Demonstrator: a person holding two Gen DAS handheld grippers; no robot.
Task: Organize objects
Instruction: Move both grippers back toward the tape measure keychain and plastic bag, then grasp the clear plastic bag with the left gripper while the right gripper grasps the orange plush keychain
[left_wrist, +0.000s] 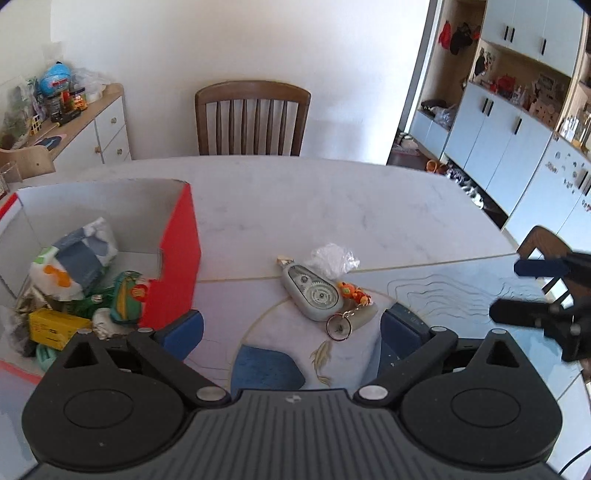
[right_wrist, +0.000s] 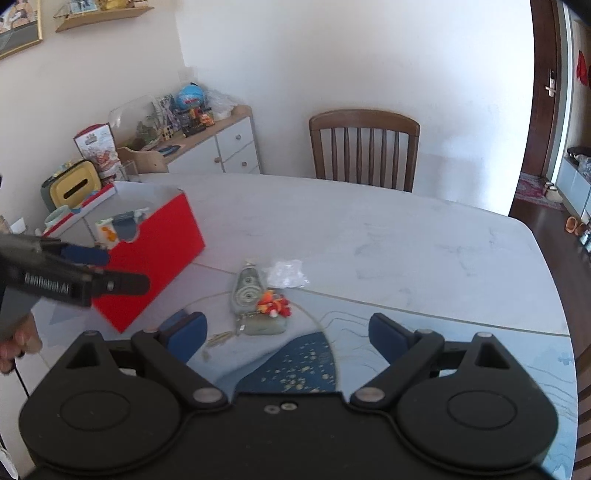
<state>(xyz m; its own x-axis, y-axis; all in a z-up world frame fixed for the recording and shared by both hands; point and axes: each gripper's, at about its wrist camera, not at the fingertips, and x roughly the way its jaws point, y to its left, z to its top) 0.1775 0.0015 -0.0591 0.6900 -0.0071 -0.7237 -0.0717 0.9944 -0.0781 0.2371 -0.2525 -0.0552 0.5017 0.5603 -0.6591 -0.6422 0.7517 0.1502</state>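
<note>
The main risk sits in the small heap at the centre of the left wrist view. The grey gadget (left_wrist: 313, 293) with gears on its face lies touching a key ring (left_wrist: 338, 326) and an orange charm (left_wrist: 351, 291), and a clear plastic wrapper (left_wrist: 332, 258) lies against its far end. My guess is that a grab at the gadget drags the ring and charm along or knocks them off across the table (left_wrist: 332, 206), since the pieces look linked or at least tangled; whether the chain truly joins them I cannot tell. The wrapper is thin and may slip out of a pinch or flutter away.

At the left of that view the red box (left_wrist: 181, 254) stands open, with a cut-out in its near wall. Inside lie a white and grey pouch (left_wrist: 74, 258), a green toy (left_wrist: 127, 295), a yellow carton (left_wrist: 55, 326) and other bits too jumbled to name. It is already fairly full, so anything dropped near the cut-out could spill back out.

The left gripper (left_wrist: 291, 325) hovers wide open just before the heap, gripping nothing. The right gripper (right_wrist: 286, 330) is likewise spread wide and empty, with the same heap lying ahead between its pads.
</note>
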